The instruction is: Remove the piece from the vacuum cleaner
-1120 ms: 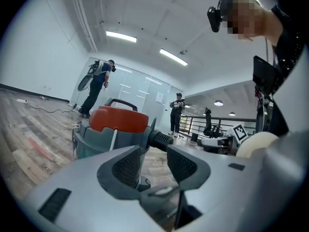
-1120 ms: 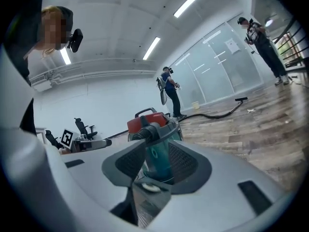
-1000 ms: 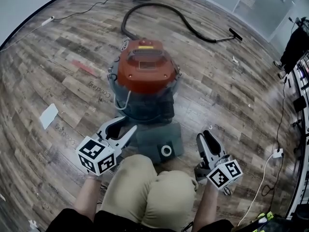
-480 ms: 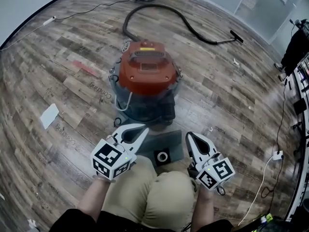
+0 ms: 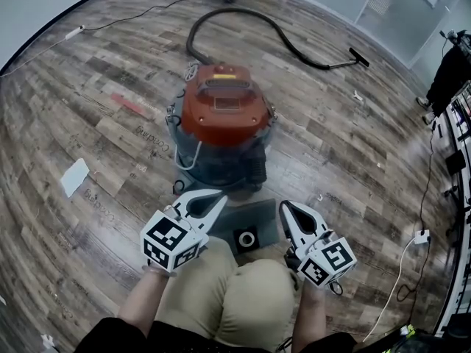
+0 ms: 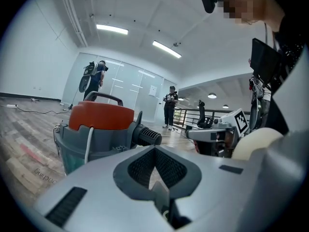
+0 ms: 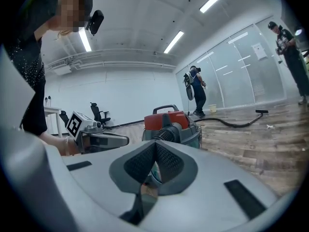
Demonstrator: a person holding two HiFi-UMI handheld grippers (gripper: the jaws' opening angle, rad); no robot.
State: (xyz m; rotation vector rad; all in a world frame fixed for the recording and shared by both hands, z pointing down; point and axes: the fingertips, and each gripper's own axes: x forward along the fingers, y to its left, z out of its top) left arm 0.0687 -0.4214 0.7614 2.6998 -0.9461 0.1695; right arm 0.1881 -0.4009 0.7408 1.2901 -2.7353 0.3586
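The vacuum cleaner (image 5: 224, 120) stands on the wood floor with a red lid and a grey tank. A black hose (image 5: 280, 35) curls away behind it. In front of its base lies a flat grey piece (image 5: 257, 219) with a black round socket (image 5: 246, 237). My left gripper (image 5: 219, 197) is shut and empty, just left of that piece. My right gripper (image 5: 285, 208) is shut and empty at the piece's right edge. In the left gripper view the closed tips (image 6: 154, 149) point past the vacuum (image 6: 99, 127) and its ribbed black port (image 6: 147, 135). The right gripper's closed tips (image 7: 155, 144) point at the vacuum (image 7: 169, 122).
My knees (image 5: 228, 285) are right below the grippers. A white sheet (image 5: 74, 176) lies on the floor at left. A white cable and plug block (image 5: 423, 234) lie at right. People stand far back by the glass wall (image 6: 169, 105).
Both grippers had their jaws open a second ago and are now shut on nothing. Each has moved inward, toward the grey piece between them.
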